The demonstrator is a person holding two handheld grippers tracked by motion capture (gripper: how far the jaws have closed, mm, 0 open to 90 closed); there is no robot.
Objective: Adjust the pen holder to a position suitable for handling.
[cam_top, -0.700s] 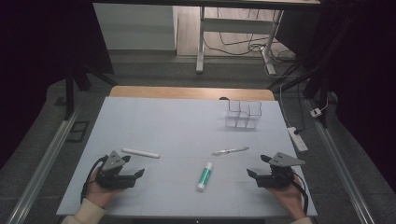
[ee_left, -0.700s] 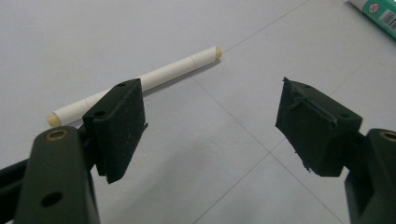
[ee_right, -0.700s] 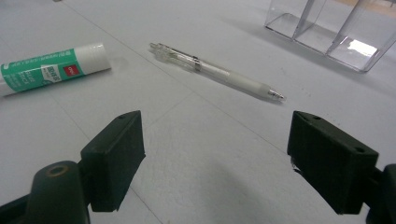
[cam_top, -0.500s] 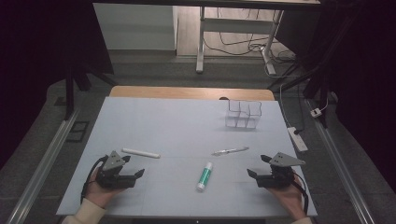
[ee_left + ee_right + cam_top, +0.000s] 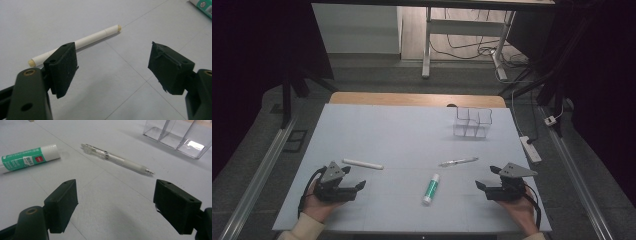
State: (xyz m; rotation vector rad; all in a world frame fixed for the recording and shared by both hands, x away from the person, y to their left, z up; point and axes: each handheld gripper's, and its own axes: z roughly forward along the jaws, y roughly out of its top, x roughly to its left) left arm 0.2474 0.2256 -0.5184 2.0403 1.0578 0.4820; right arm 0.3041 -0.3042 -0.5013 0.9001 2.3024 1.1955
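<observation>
On table (image 5: 412,135), white stick (image 5: 362,163) lengthwise left-right, beside left tool (image 5: 358,186)

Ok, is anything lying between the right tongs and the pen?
Nothing visible does. The right tongs stand open over bare table, with the pen just ahead. The glue stick lies off to one side, clear of that path.

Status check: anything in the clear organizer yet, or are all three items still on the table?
Nothing done: the clear organizer looks empty. The white stick, pen and glue stick all lie loose on the table. In hand: nothing; left gripper and right gripper are open and empty. Left: likely every pick and placement.
</observation>
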